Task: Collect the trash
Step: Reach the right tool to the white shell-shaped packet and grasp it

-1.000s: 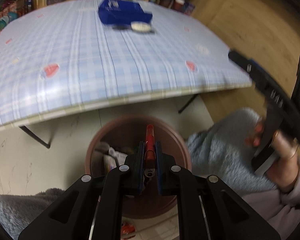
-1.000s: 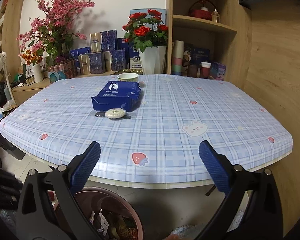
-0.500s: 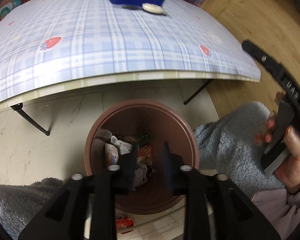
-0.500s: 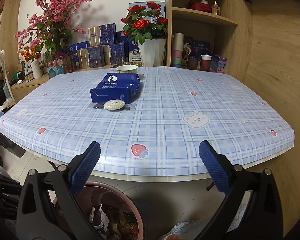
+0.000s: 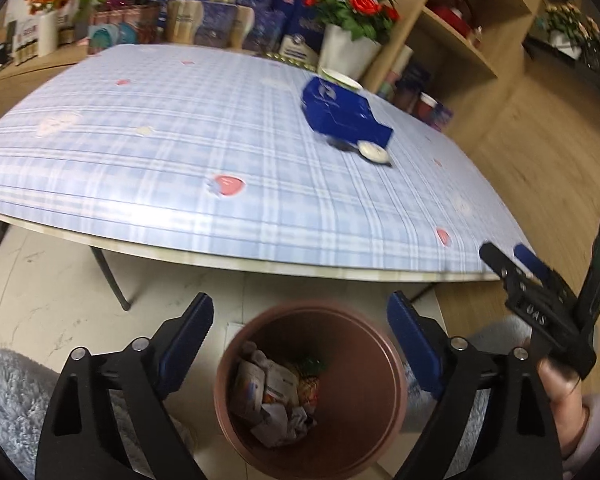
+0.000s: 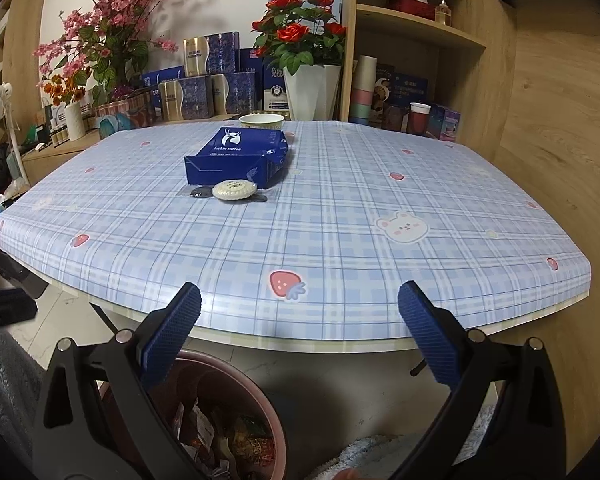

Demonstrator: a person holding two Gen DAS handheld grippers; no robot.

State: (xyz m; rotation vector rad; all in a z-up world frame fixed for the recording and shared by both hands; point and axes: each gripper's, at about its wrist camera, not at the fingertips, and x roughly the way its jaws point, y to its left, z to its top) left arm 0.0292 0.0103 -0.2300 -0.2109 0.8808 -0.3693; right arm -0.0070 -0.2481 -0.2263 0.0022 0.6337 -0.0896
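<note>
left hand-held gripper (image 5: 300,332) opening, nothing between jaws, above bin (image 5: 312,388) | right hand-held gripper (image 6: 298,330) spread, empty | risk: round packet (image 6: 234,190) touching blue box (image 6: 236,156) on counter (image 6: 340,240); careless pinch may nudge the box or let the packet slip

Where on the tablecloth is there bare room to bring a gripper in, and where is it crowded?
Bare: the whole near half of the tablecloth, from the near edge up to the wrapped white snack, and the right side around the bear print. Crowded: the middle-back, where the snack lies against the blue coffee bag, with a paper bowl behind.
</note>
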